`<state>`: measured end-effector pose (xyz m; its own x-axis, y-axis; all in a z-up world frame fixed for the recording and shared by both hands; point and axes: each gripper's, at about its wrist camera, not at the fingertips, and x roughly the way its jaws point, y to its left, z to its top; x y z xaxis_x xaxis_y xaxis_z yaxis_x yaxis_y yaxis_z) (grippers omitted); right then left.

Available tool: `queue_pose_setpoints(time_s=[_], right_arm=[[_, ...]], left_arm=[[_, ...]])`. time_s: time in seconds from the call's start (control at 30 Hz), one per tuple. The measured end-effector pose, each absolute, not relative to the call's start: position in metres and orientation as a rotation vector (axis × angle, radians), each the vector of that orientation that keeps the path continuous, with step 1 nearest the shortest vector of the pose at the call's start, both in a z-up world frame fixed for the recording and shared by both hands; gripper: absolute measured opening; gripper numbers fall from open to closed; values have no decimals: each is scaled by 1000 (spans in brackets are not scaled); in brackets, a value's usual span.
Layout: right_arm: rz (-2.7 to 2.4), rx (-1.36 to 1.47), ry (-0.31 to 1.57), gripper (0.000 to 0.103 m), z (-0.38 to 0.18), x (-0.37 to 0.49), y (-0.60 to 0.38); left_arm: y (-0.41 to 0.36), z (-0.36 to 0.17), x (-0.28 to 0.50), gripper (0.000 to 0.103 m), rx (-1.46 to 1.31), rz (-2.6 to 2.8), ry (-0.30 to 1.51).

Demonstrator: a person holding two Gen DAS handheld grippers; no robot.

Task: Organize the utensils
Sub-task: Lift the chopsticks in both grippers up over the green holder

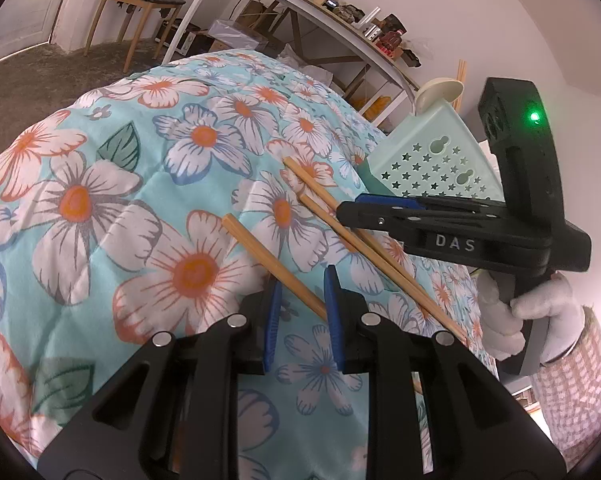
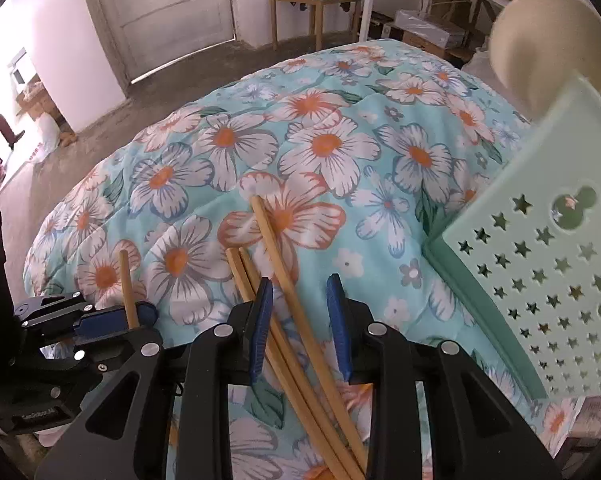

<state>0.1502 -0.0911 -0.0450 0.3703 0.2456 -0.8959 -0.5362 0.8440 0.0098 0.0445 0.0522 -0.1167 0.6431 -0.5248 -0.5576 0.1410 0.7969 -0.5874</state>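
Observation:
Several wooden chopsticks lie on a floral quilt point(image 1: 100, 200). My left gripper point(image 1: 300, 300) is open, with one chopstick point(image 1: 272, 260) lying between its blue pads. My right gripper point(image 2: 298, 316) is open over three chopsticks point(image 2: 296, 320) that run between its fingers; it also shows in the left wrist view point(image 1: 348, 210), above two chopsticks point(image 1: 380, 256). A mint green utensil holder point(image 2: 540, 264) with star holes stands at the right, with a cream spoon point(image 2: 548, 36) in it. The left gripper shows in the right wrist view point(image 2: 112, 316) around its chopstick point(image 2: 126, 288).
The quilt point(image 2: 300, 140) covers a raised, rounded surface. Behind it are a wooden chair point(image 2: 312, 0), a door point(image 2: 168, 12), and a long shelf point(image 1: 340, 20) with clutter. The holder also shows in the left wrist view point(image 1: 440, 160).

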Motion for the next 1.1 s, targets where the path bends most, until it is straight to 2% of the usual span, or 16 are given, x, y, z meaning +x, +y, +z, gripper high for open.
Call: queue_pose_setpoints(time_s=[0.3, 0.4, 0.47, 0.53, 0.87, 1.1], right_arm=[[535, -366, 1102, 27, -50, 162, -72], [537, -334, 1110, 23, -59, 172, -68], [535, -310, 1100, 12, -57, 174, -69], [522, -305, 1074, 11, -51, 174, -70], [423, -161, 781, 8, 55, 127, -137], [340, -25, 611, 6, 104, 70, -194]], left_arm=[[52, -117, 45, 22, -534, -401, 790], [53, -117, 45, 22, -535, -399, 791], [53, -118, 45, 22, -533, -399, 793], [53, -117, 46, 22, -533, -397, 792], [51, -116, 44, 21, -523, -373, 805], [48, -108, 46, 19, -524, -363, 813]])
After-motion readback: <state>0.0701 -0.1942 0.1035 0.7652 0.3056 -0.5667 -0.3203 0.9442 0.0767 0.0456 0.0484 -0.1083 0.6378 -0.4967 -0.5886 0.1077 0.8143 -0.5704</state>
